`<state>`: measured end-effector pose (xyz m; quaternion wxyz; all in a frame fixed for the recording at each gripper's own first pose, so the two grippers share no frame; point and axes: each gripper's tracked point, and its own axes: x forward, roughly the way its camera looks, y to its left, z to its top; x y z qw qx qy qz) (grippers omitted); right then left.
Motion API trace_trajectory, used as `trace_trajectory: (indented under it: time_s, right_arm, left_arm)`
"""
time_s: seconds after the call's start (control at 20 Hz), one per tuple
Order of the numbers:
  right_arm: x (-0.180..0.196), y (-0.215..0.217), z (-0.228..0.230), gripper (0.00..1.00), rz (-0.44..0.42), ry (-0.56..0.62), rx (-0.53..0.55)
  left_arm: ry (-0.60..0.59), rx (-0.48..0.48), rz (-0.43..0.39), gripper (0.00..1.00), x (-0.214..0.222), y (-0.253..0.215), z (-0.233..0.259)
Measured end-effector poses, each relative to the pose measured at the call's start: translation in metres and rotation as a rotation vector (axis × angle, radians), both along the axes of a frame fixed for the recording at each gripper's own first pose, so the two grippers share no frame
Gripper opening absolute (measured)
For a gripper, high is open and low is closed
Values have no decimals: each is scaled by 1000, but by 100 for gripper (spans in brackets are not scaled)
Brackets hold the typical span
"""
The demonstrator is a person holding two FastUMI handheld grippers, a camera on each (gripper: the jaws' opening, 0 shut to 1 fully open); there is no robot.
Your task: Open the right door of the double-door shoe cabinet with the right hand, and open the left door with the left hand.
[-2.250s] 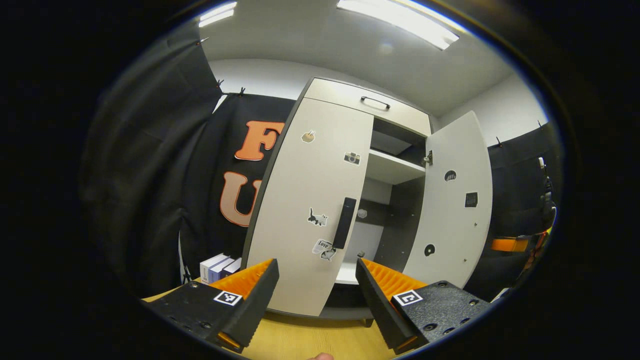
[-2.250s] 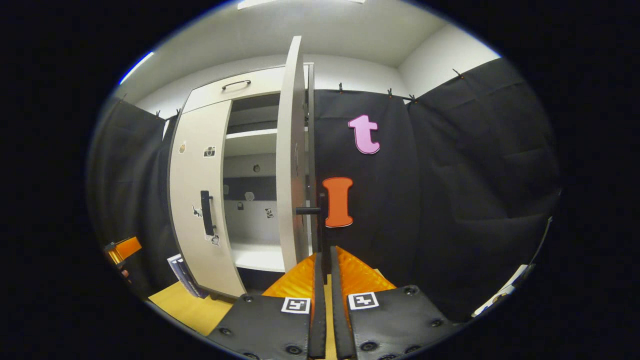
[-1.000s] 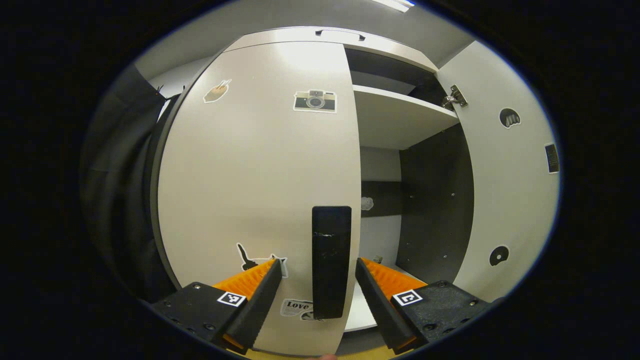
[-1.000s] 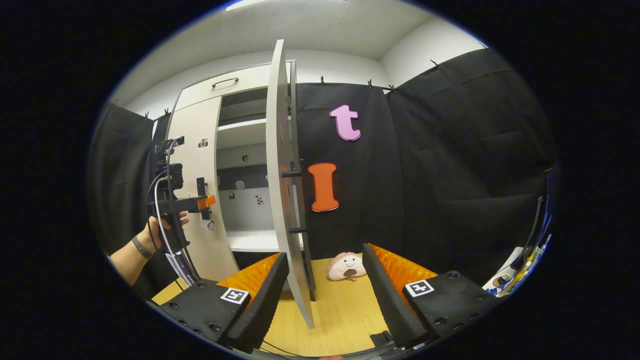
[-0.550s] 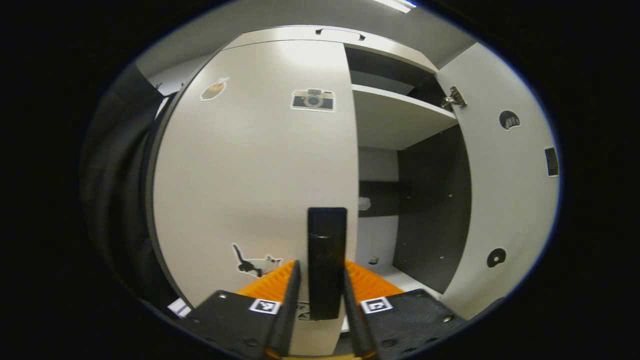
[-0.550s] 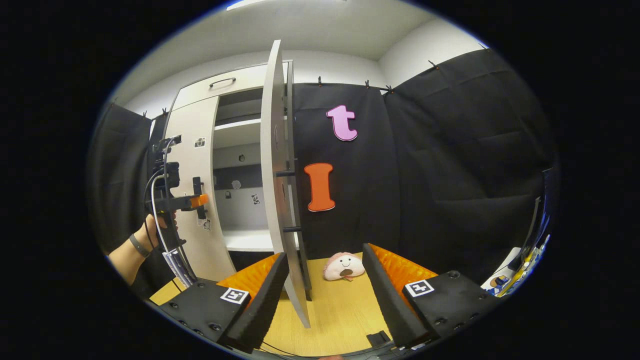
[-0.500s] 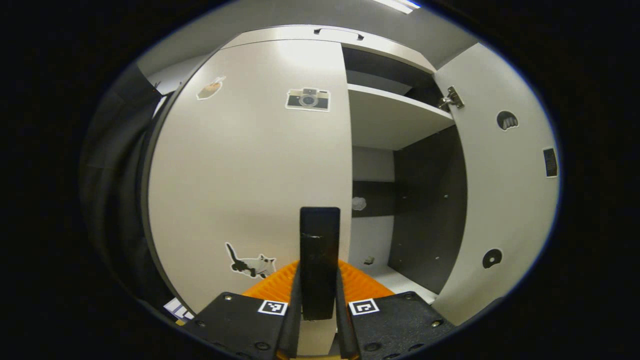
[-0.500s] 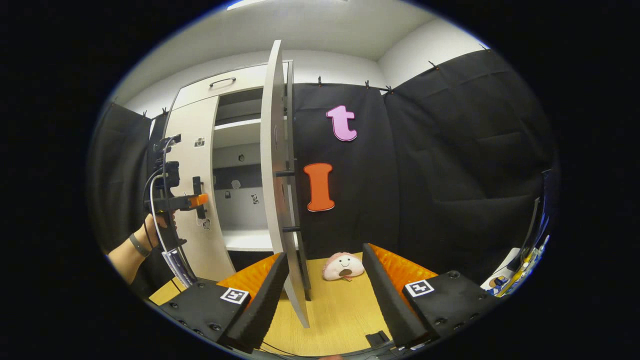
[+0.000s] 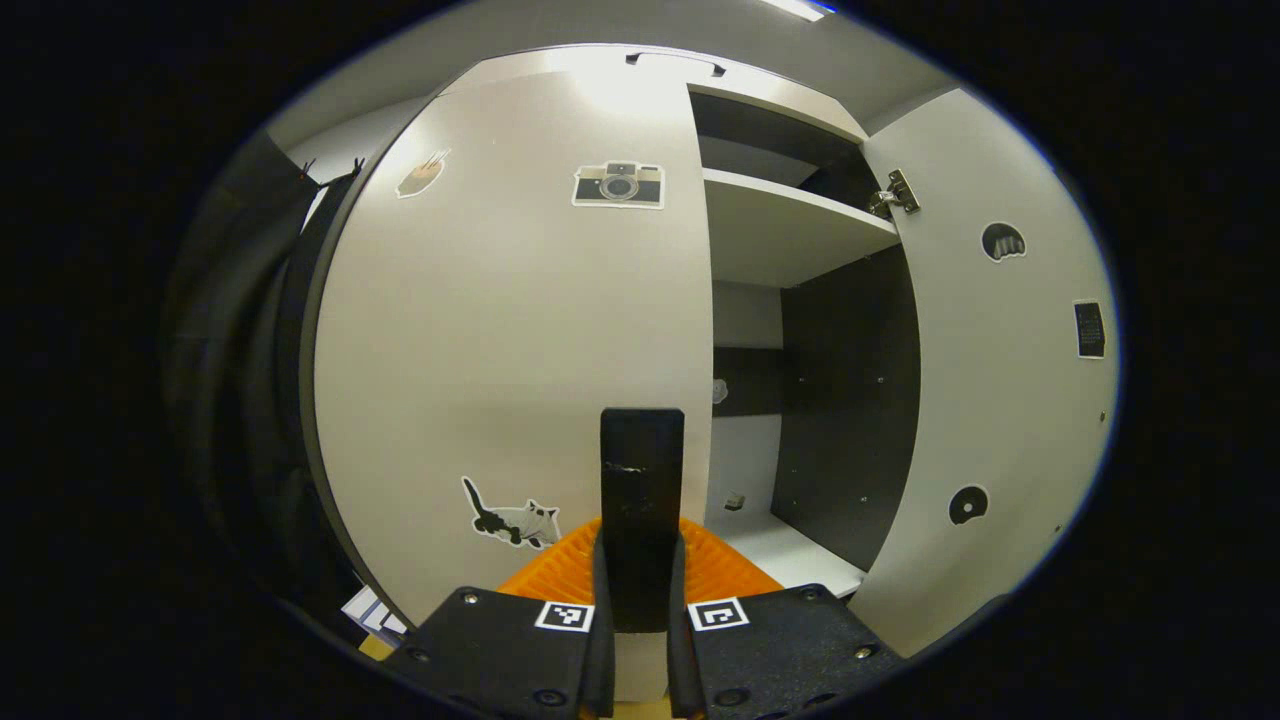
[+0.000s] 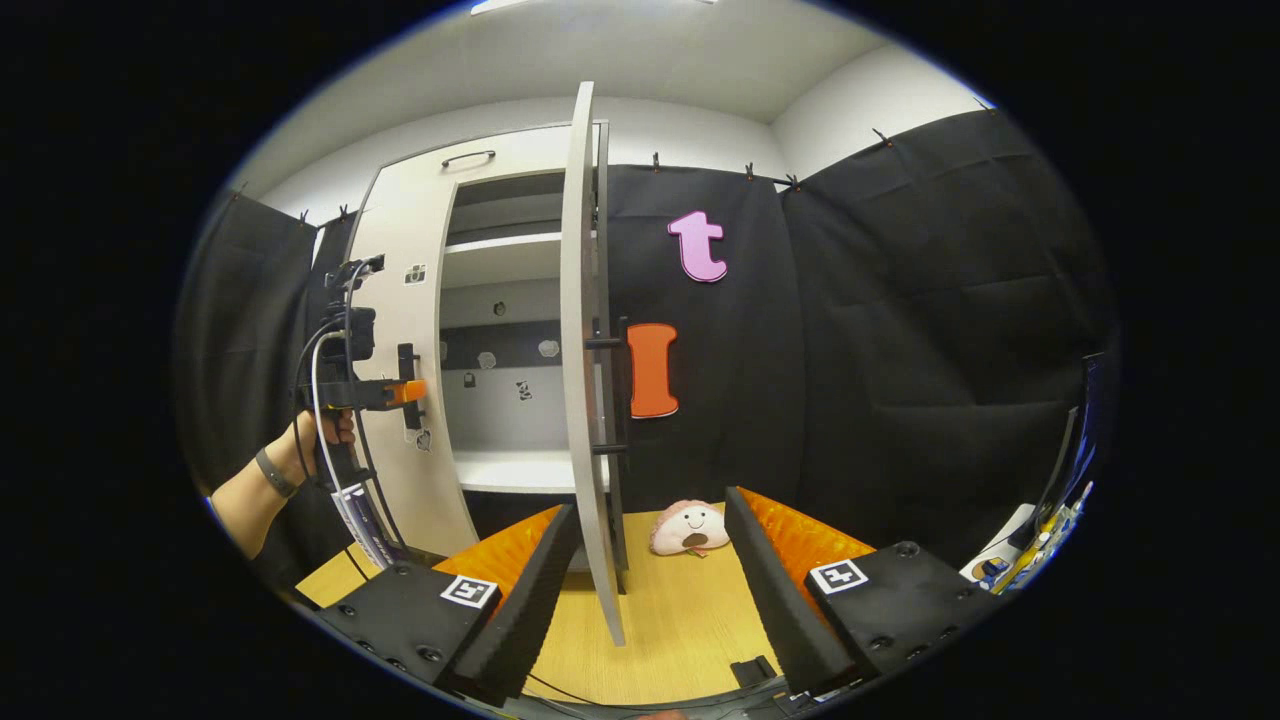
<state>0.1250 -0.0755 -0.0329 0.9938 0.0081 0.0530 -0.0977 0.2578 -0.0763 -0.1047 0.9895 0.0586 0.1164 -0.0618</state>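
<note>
The pale shoe cabinet's left door, with several stickers, faces me in the left gripper view. My left gripper is shut on that door's black vertical handle. The right door stands swung open, showing a shelf inside. In the right gripper view the right door is edge-on, its black handle on the far side. My right gripper hangs open in front of the door's lower edge, touching nothing. Further left, a hand holds the left gripper at the left door.
A pink plush toy lies on the wooden floor behind the open right door. Books lean beside the cabinet's left side. A drawer with a handle tops the cabinet. Black cloth walls close in on both sides.
My left gripper moved up to the left door's handle and shut on it. My right gripper let go of the right door's handle, opened and drew back.
</note>
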Motion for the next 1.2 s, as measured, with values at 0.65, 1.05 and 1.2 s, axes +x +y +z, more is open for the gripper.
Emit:
trace_trajectory:
  time_s: [0.65, 1.05, 1.2]
  right_arm:
    - [-1, 11, 3, 98, 45, -7, -15]
    - [-2, 9, 2, 88, 47, -1, -28]
    - [-1, 11, 0, 88, 55, 3, -27]
  left_arm:
    - [27, 42, -15, 21, -103, 59, 37]
    - [-19, 54, 63, 20, -139, 116, 57]
    - [-28, 35, 82, 19, -147, 130, 59]
